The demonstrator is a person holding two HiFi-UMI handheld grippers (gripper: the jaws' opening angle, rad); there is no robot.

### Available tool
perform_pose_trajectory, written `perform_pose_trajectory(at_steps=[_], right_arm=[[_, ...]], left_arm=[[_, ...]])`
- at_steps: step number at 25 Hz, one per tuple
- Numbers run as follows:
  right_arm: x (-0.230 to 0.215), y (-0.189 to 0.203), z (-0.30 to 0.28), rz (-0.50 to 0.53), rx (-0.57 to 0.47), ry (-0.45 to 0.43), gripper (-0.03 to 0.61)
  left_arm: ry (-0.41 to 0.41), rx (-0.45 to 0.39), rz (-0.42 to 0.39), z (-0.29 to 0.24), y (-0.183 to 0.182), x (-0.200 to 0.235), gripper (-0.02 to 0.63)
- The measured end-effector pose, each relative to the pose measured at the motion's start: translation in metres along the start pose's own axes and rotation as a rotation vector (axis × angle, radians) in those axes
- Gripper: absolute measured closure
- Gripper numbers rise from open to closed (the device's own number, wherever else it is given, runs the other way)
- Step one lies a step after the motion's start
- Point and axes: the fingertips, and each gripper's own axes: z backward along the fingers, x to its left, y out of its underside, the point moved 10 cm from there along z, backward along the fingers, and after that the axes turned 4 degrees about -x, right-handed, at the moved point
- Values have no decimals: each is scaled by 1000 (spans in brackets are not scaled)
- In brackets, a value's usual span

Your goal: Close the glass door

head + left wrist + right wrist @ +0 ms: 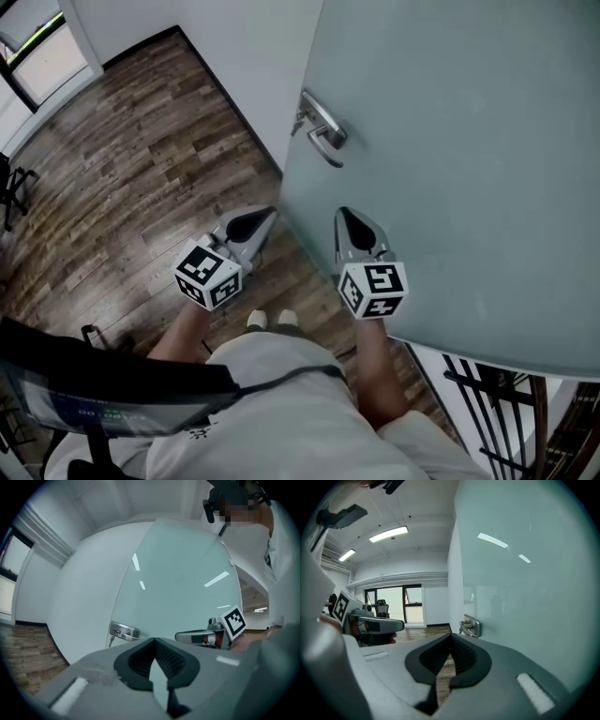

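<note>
The frosted glass door (469,169) fills the right of the head view, its free edge running down past a metal lever handle (323,131). Below the handle, my left gripper (270,216) is shut and empty, its tip close to the door's edge. My right gripper (341,214) is shut and empty too, its tip over the door's face; I cannot tell whether it touches. The left gripper view shows its closed jaws (153,641), the glass door (178,588), the handle (124,631) and the right gripper (187,636). In the right gripper view the jaws (451,637) are closed beside the door (525,597) and handle (471,627).
A wood floor (122,159) runs to a white wall (244,47) behind the door. A window (37,47) and an office chair (11,187) are at the far left. A black railing (487,403) stands at the lower right. The person's shoes (272,321) are near the door.
</note>
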Motion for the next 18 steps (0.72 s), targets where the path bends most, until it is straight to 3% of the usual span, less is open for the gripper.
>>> perform_pose_trajectory(at_steps=[6,9,12,18], right_arm=[[-17,-18,-9,63,-18,-31,569],[-28,-30,-21,147,-8,-33,569],[-35,-30,-46,260,67,-55,560],[-44,-9,-109,424,263,-111,400]], left_arm=[[-40,-9,-9,-9,-4,-10,609],[-53,-15,-21,-12,-9,-16,609],[-73,-15,-26,-10,-10,-20,609],[-113,-9,-22,1,-8,-22,608]])
